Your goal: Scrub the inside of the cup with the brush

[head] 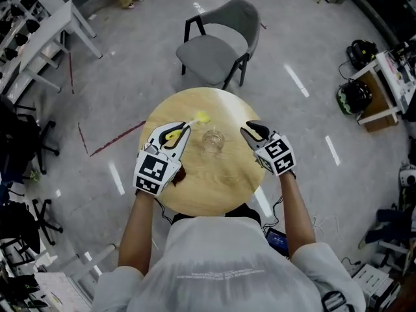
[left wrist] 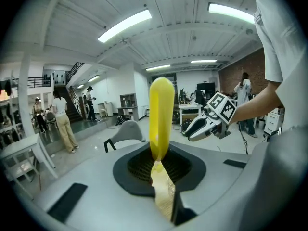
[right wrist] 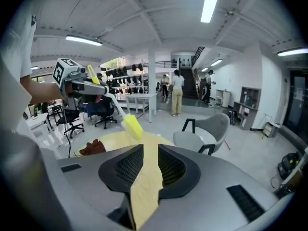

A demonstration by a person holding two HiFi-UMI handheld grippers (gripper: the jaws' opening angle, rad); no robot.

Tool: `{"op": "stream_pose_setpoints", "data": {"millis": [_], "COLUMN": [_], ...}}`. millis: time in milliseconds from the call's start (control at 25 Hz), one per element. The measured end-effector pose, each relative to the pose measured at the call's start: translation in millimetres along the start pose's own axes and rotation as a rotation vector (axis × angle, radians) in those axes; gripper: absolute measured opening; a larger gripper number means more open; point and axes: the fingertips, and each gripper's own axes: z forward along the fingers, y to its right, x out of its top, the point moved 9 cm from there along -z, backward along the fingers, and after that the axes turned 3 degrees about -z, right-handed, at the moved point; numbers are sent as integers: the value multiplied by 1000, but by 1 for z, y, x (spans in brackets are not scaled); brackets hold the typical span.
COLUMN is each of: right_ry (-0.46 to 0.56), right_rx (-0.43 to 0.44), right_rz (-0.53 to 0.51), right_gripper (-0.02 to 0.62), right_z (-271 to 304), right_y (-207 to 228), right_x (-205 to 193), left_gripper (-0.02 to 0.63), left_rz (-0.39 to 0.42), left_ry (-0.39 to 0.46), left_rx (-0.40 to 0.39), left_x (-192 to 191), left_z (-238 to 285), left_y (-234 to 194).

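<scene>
Round wooden table (head: 214, 187), cup (head: 212, 140) centre, grey chair (head: 214, 47) beyond; left fingers (left wrist: 137, 167) clenched on brush (left wrist: 161, 114), right fingers (right wrist: 126, 166) released

Left hand-held gripper (head: 184, 130) tight on the brush (left wrist: 161, 112) (its handle), right hand-held gripper (head: 252, 130) empty, jaws apart

From above, the left gripper (head: 182, 130) covers most of the brush (head: 203, 117) handle and half of a brown lump (head: 177, 173) at the table's (head: 221, 188) eight o'clock, too small to put a name to.
</scene>
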Motion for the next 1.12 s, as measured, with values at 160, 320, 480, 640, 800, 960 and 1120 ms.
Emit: {"op": "stream_pose_setpoints", "data": {"millis": [160,320,480,640,800,960,1120], "right_ry": [-58,-121,-183,-211,-221,-208,-197], "right_rx": [144,307,470,595,664,650,611], "right_rz": [-76,-189,-325,-392,-450,-464,-430], "right_gripper": [132,144,161,169,166,151,83], "right_z": [49,107,160,185,207,221,223], "right_y": [26,39,33,19,8,-4,-13], "right_x": [-17,-27,-46,-60,-65,-62,-62], "left_gripper": [49,49,49,49,51,50,50], "left_rz": [-47,-107,-150,-179,-218,-242,-241], "left_ry": [-39,-61,-96,-106,-110,-107,-102], "left_rx": [92,149,180,216,255,265,250], "left_x": [-4,-12,-25,-37,-46,-53,-55], "left_z": [7,14,19,23,17,4,-6], "left_y": [-1,1,7,21,23,23,19]}}
